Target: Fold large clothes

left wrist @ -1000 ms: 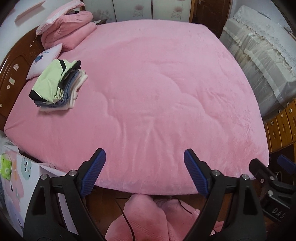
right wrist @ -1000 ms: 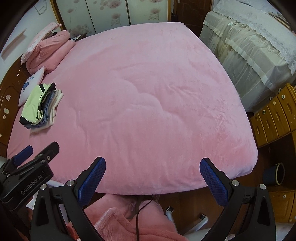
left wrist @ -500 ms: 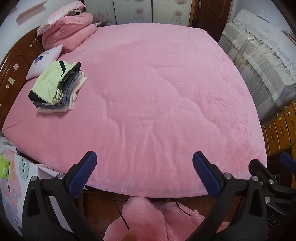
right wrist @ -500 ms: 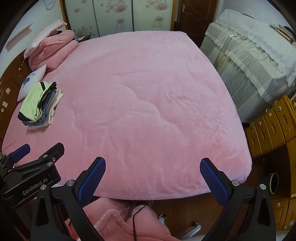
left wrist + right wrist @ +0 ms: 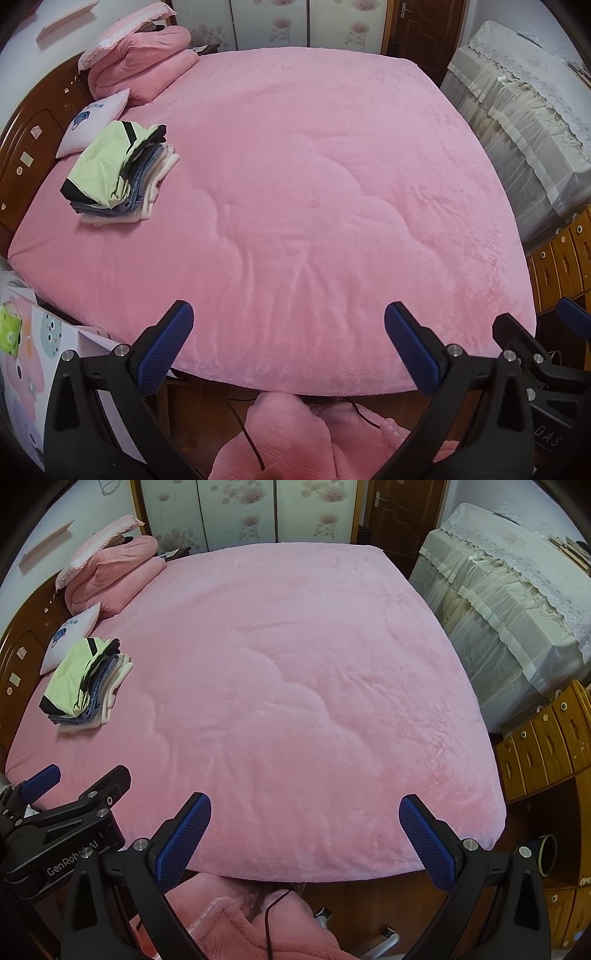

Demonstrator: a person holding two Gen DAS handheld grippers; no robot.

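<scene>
I am looking across the bed (image 5: 314, 192), its pink cover lying flat and bare over most of its width, I judge as room for folding. A stack (image 5: 118, 177) of folded clothes is sitting at ten o'clock near the headboard, probably parked there out of the way. A pink garment (image 5: 236, 923) is lying below the bed's near edge at six o'clock; I judge it the next to fold. I am holding the left tongs (image 5: 288, 347) and right tongs (image 5: 304, 834) spread wide, gripping nothing, over that edge. Compared with a second ago, the left tongs are spreading wider and both views are showing more of the far wall.
</scene>
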